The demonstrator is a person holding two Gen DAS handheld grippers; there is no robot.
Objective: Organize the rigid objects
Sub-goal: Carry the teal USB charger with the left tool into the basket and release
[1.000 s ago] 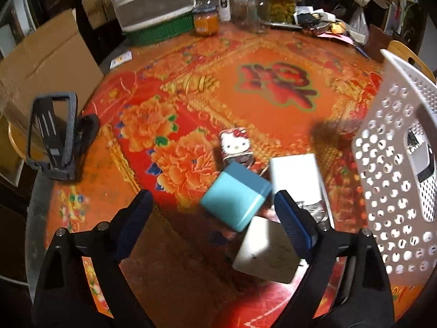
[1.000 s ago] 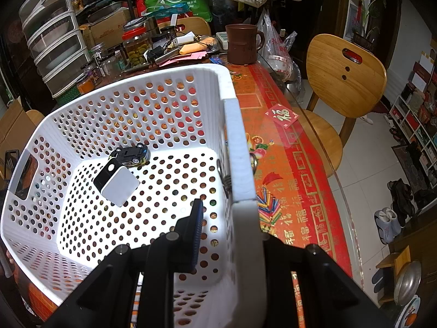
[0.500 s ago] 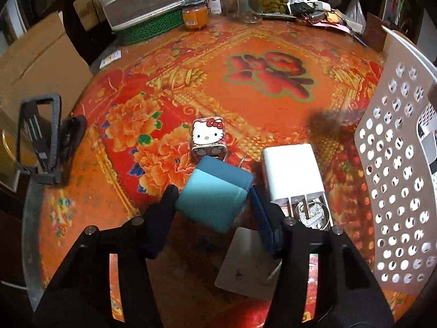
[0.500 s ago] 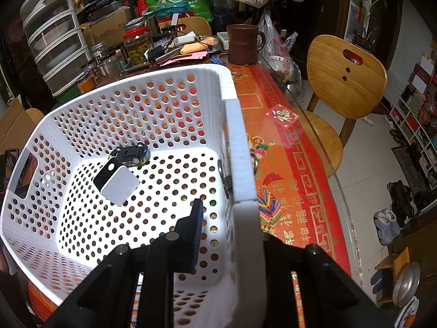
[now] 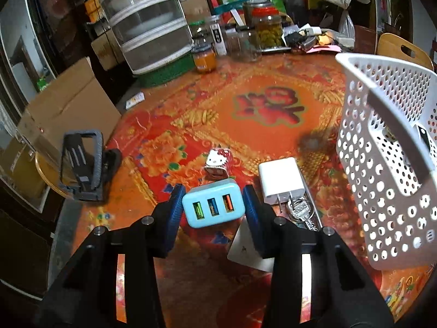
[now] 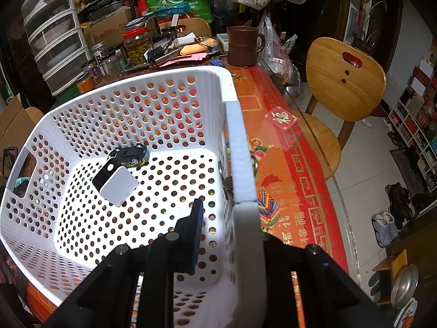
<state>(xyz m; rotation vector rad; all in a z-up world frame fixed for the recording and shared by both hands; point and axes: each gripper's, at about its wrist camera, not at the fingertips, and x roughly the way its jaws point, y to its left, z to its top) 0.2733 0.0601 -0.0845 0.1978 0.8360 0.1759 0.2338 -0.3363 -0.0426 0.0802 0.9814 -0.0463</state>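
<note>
A light blue USB charger (image 5: 214, 203) with three coloured ports sits between the pads of my left gripper (image 5: 213, 194). The jaws are closing on it and it hangs just above the red tablecloth. Behind it on the cloth are a Hello Kitty charger (image 5: 218, 161), a white charger (image 5: 281, 179), keys (image 5: 299, 210) and a white card (image 5: 245, 248). My right gripper (image 6: 226, 229) is shut on the side wall of the white perforated basket (image 6: 136, 104); its outer finger is hidden behind the wall. Inside the basket lie a toy car (image 6: 131, 154) and a black-and-white charger (image 6: 116, 181).
The basket (image 5: 382, 164) stands right of the left gripper. A black phone stand (image 5: 82, 164) is at the table's left edge. Jars, a drawer unit (image 5: 147, 27) and clutter line the far side. A brown mug (image 6: 243, 45) and a wooden chair (image 6: 344, 82) are beyond the basket.
The left gripper closed around the blue charger and lifted it; the charger now shows its port face. The right gripper and basket have not moved.
</note>
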